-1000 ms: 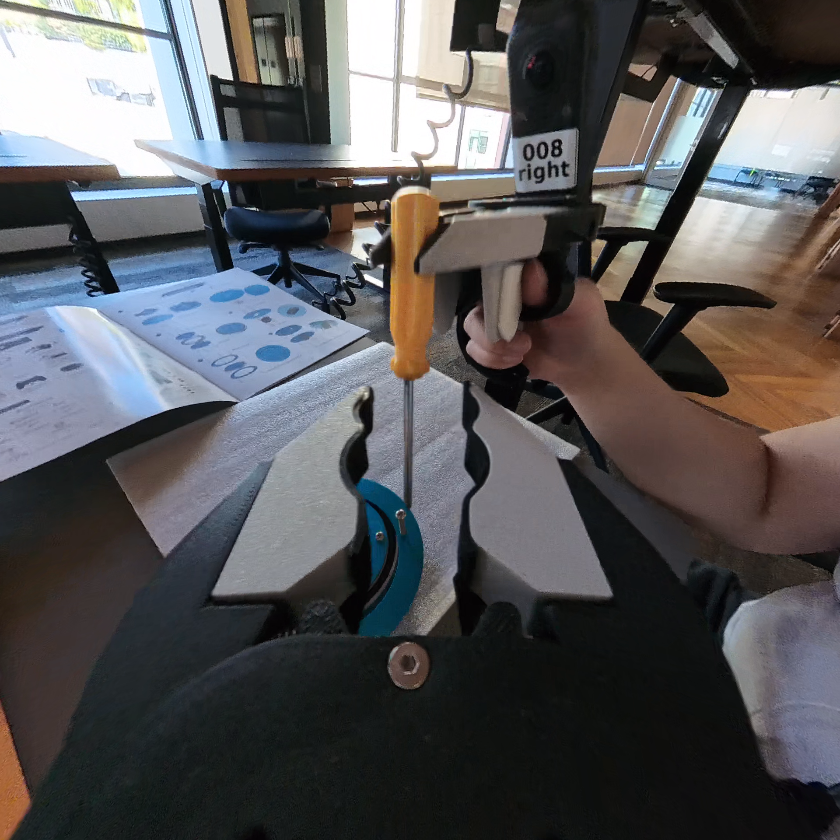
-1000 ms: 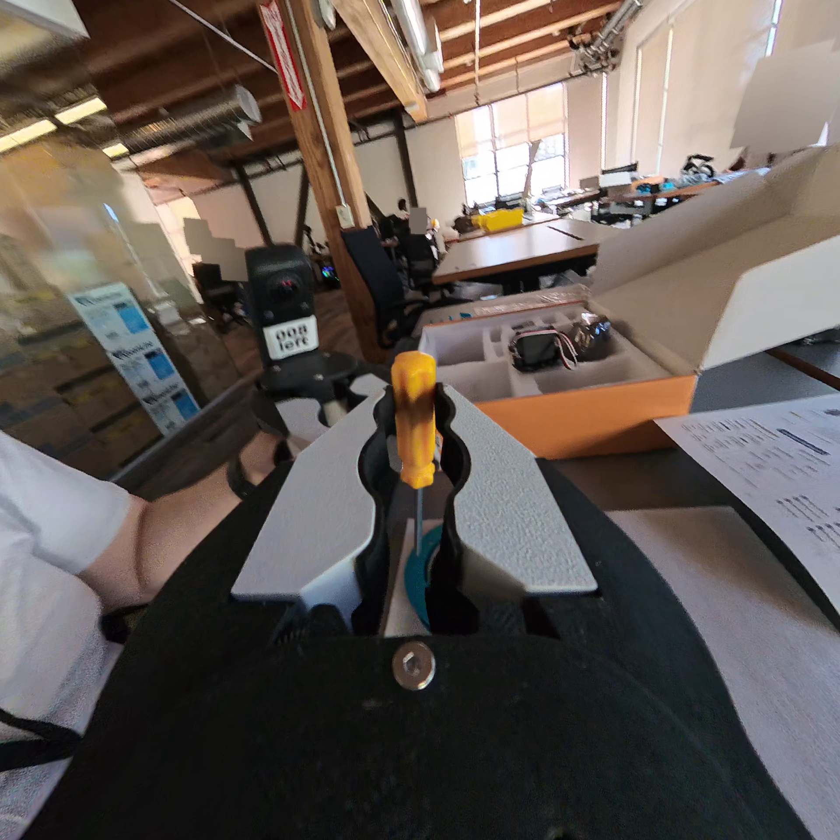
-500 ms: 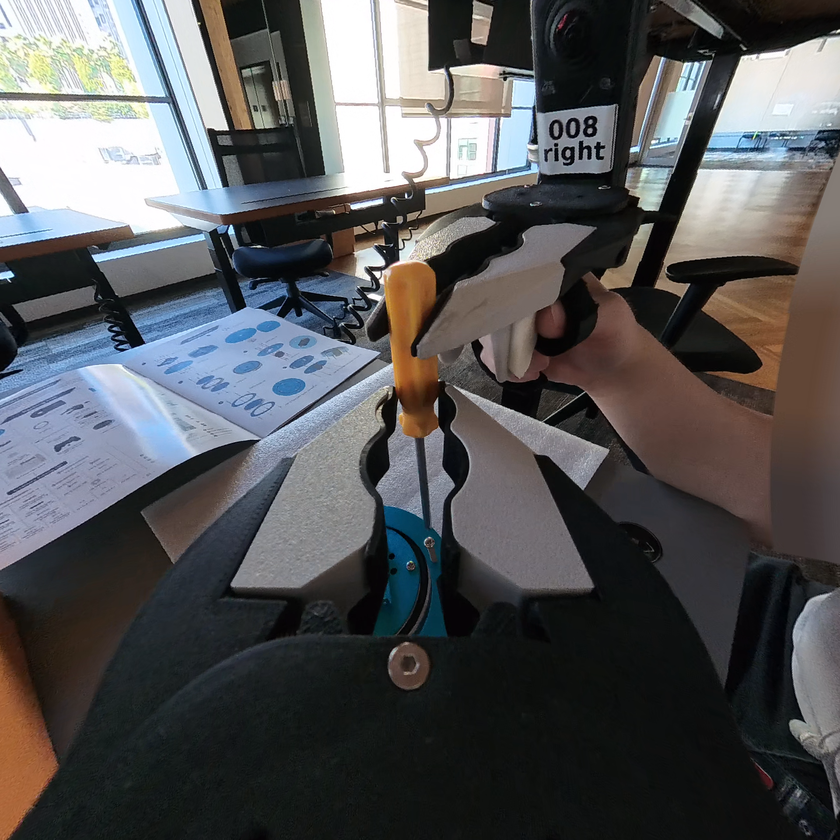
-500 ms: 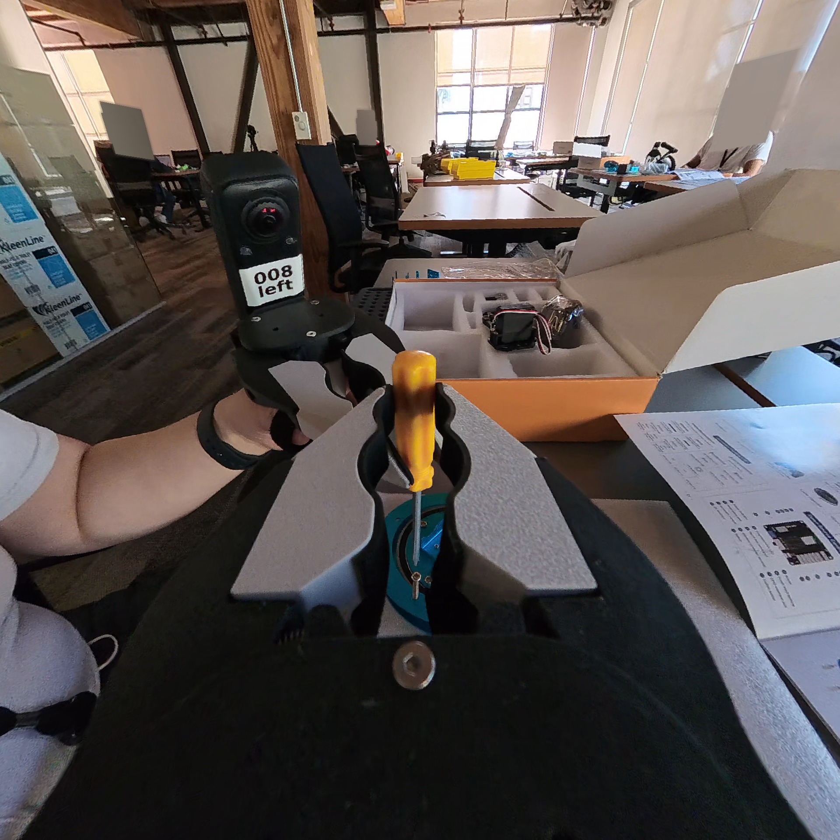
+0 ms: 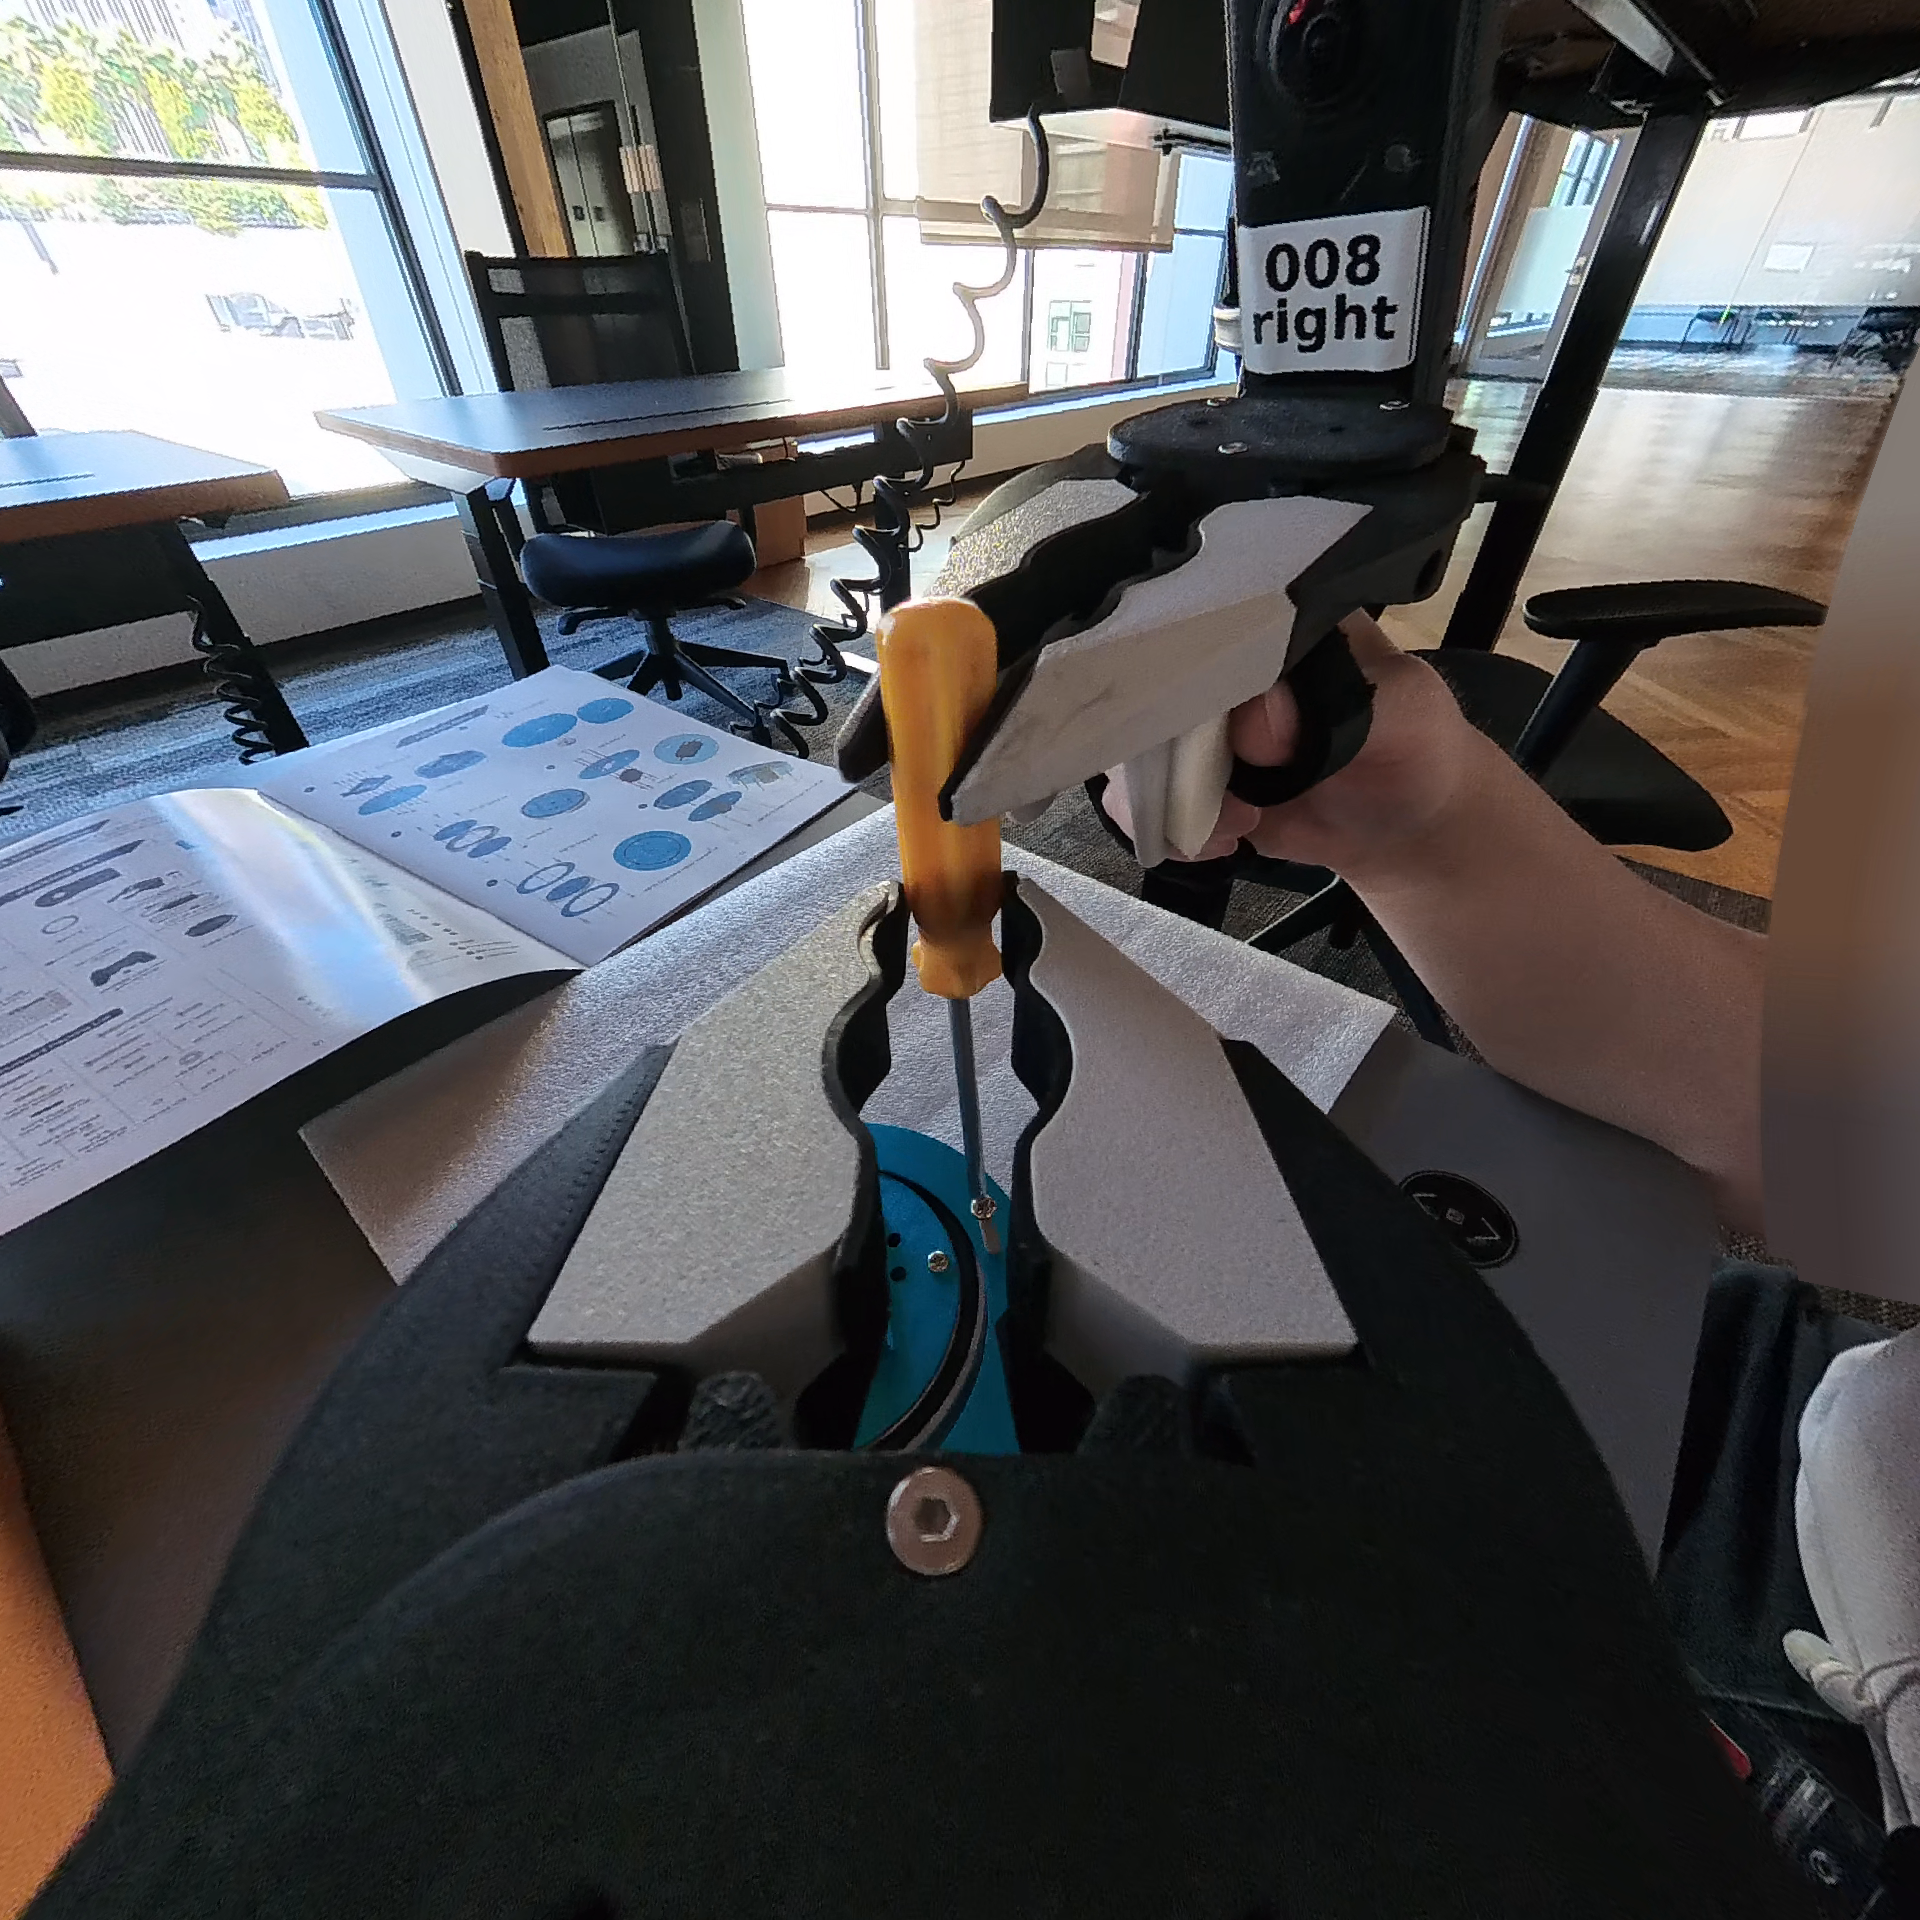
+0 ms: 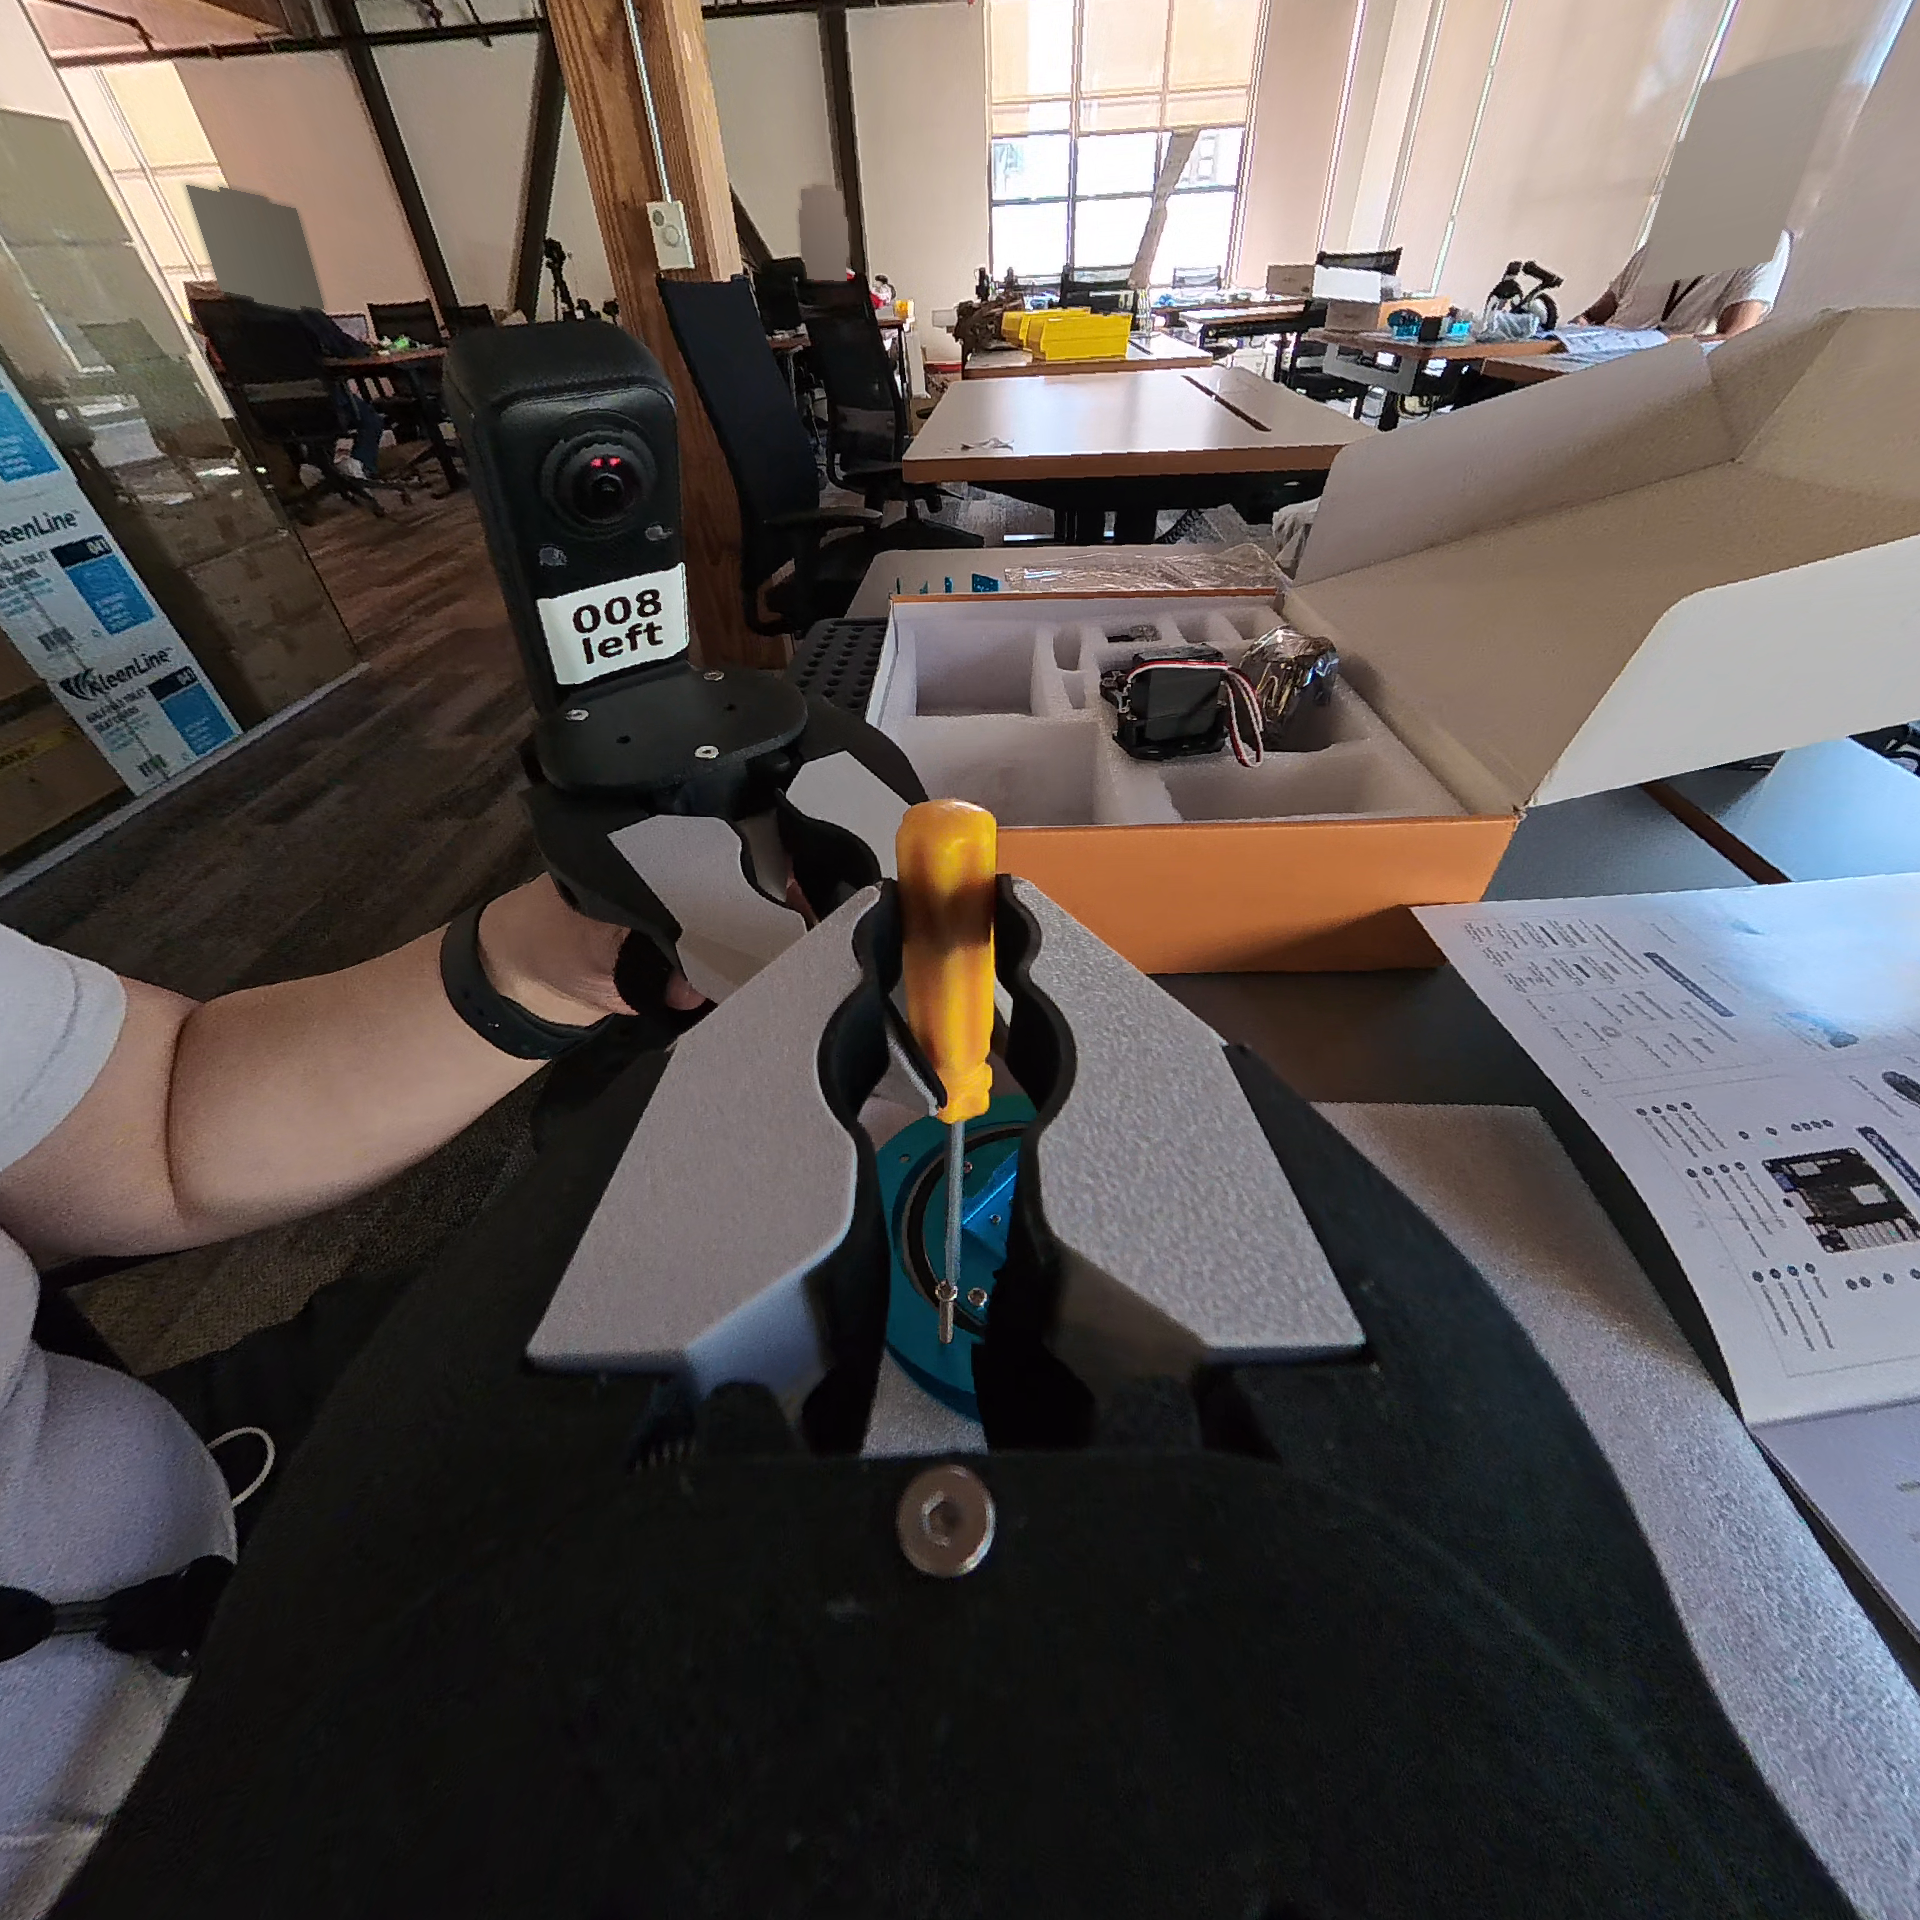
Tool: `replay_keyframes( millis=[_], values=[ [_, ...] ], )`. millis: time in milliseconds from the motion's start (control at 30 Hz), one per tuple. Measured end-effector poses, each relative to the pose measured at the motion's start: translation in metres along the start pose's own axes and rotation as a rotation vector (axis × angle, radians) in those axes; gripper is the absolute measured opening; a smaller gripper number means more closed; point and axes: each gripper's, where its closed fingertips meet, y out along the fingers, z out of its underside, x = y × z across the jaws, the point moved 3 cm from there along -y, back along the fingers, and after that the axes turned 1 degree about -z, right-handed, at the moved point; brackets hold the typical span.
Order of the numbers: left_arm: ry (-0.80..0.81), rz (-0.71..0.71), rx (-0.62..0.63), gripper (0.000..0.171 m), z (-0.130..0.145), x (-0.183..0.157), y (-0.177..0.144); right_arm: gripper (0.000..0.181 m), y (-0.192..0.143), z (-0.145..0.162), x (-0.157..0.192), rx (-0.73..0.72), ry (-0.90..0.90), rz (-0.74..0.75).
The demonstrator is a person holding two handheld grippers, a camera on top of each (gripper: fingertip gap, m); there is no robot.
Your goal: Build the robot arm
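My right gripper point(image 6: 940, 894) is shut on the yellow handle of a screwdriver point(image 6: 948, 966), held nearly upright. It also shows in the left wrist view point(image 5: 904, 769), where it comes in from the right. The screwdriver point(image 5: 935, 748) has its tip on a small screw point(image 5: 982, 1207) at the rim of a blue round part point(image 5: 925, 1299) with a black ring. My left gripper point(image 5: 951, 899) has its jaws narrowed around that blue part point(image 6: 920, 1371), which sits low between the fingers on a white foam sheet point(image 5: 1195, 987). The handle stands between the left fingertips.
An open orange box point(image 6: 1247, 894) with a foam insert and black motor parts point(image 6: 1174, 707) stands behind. An open manual point(image 5: 416, 831) lies left of the foam sheet. A grey flat device point(image 5: 1507, 1195) lies at the right. Desks and office chairs stand beyond. Left and right tips are no more than a few centimetres apart.
My left jaws have narrowed around the blue part. The right gripper has brought the screwdriver lower and closer, and its tip now rests on the rim screw.
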Motion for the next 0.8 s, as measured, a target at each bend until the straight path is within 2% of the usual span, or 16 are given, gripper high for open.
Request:
replay_keyframes(
  millis=[800],
  values=[
    [0.006,-0.009,0.012,0.015,-0.0052,-0.0028,-0.0021,0.016,-0.0014,0.0007,0.0001,-0.001,-0.003,-0.006]
  ],
)
